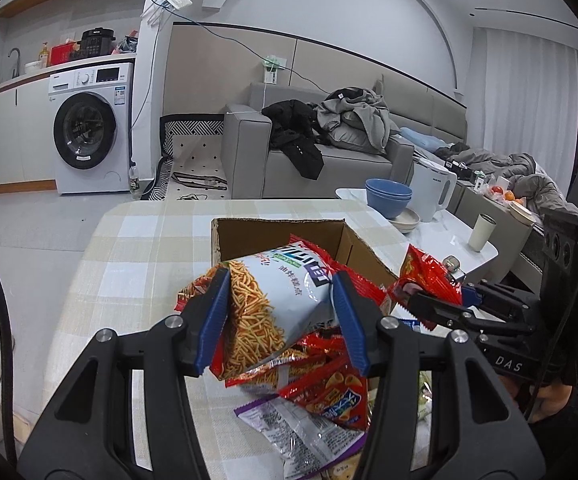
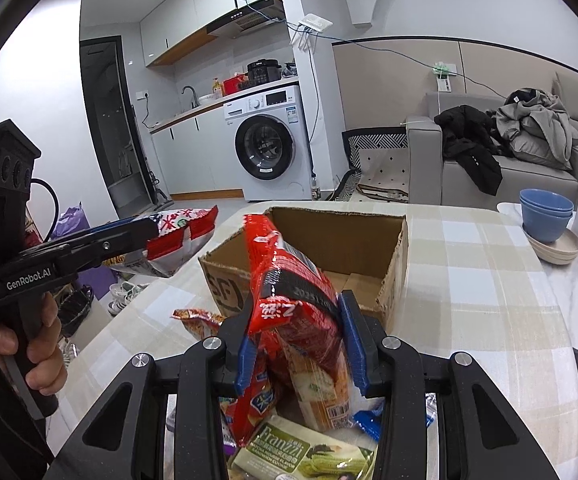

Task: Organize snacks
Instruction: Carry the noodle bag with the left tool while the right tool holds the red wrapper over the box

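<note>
**Snacks gripped in both grippers above a cardboard box**

Blue pads (image 1: 212, 316) of the left gripper (image 1: 279, 316) were clenched on a pale blue bag of fried noodle sticks (image 1: 273, 300), one pad on each side, holding it lifted and tilted. In the right wrist view, the right gripper (image 2: 299, 340) was likewise clamped on a red snack packet (image 2: 289, 292), which stood upright between its pads.

Below both grippers, more snacks lay in a loose pile (image 1: 317, 392) on the table's near edge, among them a green Franzzi cookie pack (image 2: 289, 454) and a silver and purple packet (image 1: 301, 428).

Just beyond the held bags, an open cardboard box (image 2: 329, 240) sat on a table with a beige and white checked cloth (image 1: 145, 248). Its visible floor looked bare.

To the right stood stacked blue bowls (image 1: 388, 196), a white kettle (image 1: 433, 188) and a white cup (image 1: 483, 232). Farther off were a grey sofa (image 1: 329, 160) heaped with clothes and a white washing machine (image 1: 89, 128).
</note>
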Available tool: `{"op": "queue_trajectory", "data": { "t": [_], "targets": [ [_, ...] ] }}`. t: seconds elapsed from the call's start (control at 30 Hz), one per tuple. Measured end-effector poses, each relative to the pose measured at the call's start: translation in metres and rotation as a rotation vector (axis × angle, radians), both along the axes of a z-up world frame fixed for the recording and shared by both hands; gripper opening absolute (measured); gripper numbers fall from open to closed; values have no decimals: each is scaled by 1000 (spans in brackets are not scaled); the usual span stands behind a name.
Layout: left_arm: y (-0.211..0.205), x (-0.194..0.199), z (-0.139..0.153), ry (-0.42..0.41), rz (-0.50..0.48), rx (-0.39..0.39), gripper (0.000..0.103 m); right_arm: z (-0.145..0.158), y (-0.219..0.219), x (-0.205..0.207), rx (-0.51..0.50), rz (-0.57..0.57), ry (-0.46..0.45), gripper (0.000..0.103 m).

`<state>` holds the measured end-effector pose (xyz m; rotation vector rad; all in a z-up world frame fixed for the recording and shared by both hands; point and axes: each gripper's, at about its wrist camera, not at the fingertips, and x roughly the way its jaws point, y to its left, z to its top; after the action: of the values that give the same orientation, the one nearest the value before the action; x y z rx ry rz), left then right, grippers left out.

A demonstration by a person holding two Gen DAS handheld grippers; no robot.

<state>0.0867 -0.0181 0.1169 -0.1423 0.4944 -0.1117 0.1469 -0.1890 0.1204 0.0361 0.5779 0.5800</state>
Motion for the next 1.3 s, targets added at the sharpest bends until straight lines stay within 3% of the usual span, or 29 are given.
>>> {"op": "queue_trajectory", "data": {
  "t": [0.23,0.33,0.47,0.53,0.7,0.83,1.07,1.13,1.3],
  "targets": [
    [-1,22,2,17,9,-14,49,4,3,10,-8,1,6,38],
    [1,28,-4,32,14,-18,49,-1,6,14,-25,13,22,23],
    [4,31,-10,41,22,-19,49,-7,2,13,-50,1,19,22],
    [6,32,-12,41,21,-18,49,-10,-7,15,-59,-36,28,24],
    [8,36,-15,46,19,-20,49,-28,-36,23,-95,-124,91,45],
    [7,38,-18,51,10,-14,49,-49,-49,31,-132,-166,155,45],
    [0,45,-27,65,-3,2,49,-80,-55,47,-63,-152,269,45],
    [-2,47,-30,69,-5,1,49,-83,-53,49,-64,-151,273,43],
    [-6,49,-31,72,-4,0,49,-82,-47,43,-77,-131,225,28]
  ]
}}
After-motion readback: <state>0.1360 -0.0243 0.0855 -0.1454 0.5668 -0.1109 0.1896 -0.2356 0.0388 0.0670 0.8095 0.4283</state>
